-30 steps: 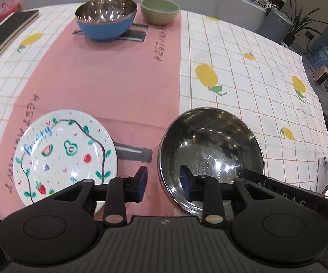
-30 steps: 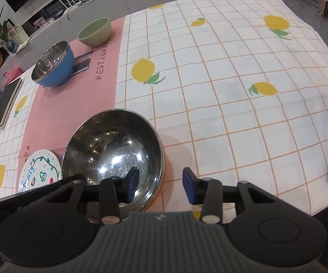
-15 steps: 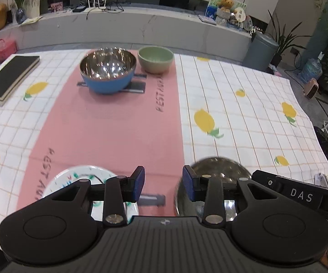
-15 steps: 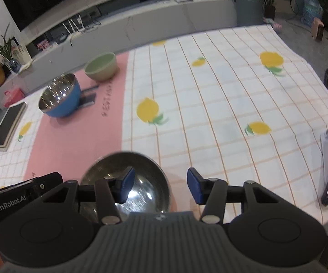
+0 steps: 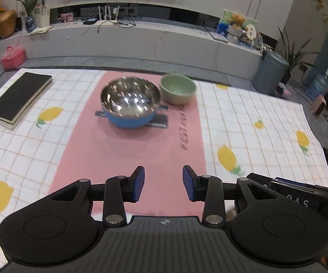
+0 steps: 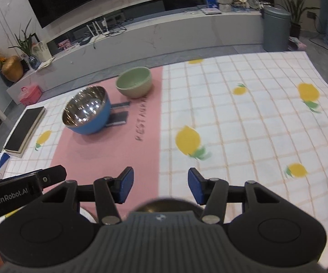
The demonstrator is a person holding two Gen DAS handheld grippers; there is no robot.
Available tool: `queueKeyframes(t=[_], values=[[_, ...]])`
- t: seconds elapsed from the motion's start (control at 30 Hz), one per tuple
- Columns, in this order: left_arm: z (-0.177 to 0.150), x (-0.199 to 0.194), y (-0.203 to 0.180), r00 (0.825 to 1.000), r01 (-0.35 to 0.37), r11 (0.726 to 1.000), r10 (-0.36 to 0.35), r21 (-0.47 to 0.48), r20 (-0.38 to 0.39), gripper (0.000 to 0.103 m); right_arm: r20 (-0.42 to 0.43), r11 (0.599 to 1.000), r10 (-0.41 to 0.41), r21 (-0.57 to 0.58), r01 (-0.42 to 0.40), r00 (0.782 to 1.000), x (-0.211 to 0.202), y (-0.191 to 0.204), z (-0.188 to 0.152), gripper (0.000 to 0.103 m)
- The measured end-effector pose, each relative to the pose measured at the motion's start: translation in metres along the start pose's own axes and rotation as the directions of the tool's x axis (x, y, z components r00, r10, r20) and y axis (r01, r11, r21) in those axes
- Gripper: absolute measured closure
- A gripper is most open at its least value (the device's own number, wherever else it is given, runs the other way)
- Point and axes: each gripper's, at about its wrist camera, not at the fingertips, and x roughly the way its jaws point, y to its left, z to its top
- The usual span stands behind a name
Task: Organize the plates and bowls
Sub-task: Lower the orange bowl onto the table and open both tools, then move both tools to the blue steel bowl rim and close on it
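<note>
A blue bowl with a steel inside [image 5: 129, 105] [image 6: 87, 113] and a green bowl [image 5: 177, 88] [image 6: 134, 82] stand side by side at the far end of the pink runner. A steel bowl [image 6: 164, 206] shows only as a rim just under my right gripper. The painted plate is hidden below the left gripper body. My left gripper [image 5: 162, 184] is open and empty above the near runner. My right gripper [image 6: 160, 186] is open and empty beside it.
A black book [image 5: 19, 96] lies at the table's left edge. The lemon-print tablecloth [image 6: 243, 125] covers the right half. Beyond the far edge are a low stone shelf and a grey bin [image 5: 271, 72].
Both grippers have risen and tilted up from the near table. The steel bowl and plate have slid out of sight below them; the far bowls and room have come into view.
</note>
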Motion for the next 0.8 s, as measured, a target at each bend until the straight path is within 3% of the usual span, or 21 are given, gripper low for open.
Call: queueKeyframes(t=[0.43,0.53,0.63,0.8], values=[[0.057,0.049,0.060,0.995,-0.087,0.995,0.089,-0.054,0.039,0.060,0.010,0.997,0.078,-0.002,-0.078,0.997,0.076,0.056,0.057,0.051],[0.070,0.064,0.076,0.992,-0.114,0.990,0.119,-0.087,0.047,0.060,-0.025,0.997,0.077,-0.010,-0.078,0.997,0.099,0.070,0.068,0.049],[0.081,0.080,0.091,0.991,-0.120,0.984,0.127,-0.132,0.049,0.056,-0.058,0.997,0.073,-0.019,-0.074,0.996,0.123,0.084,0.079,0.040],[0.094,0.099,0.108,0.984,-0.143,0.975,0.158,-0.169,0.081,0.049,-0.058,0.999,0.028,-0.031,-0.030,0.998,0.156,0.099,0.096,0.040]])
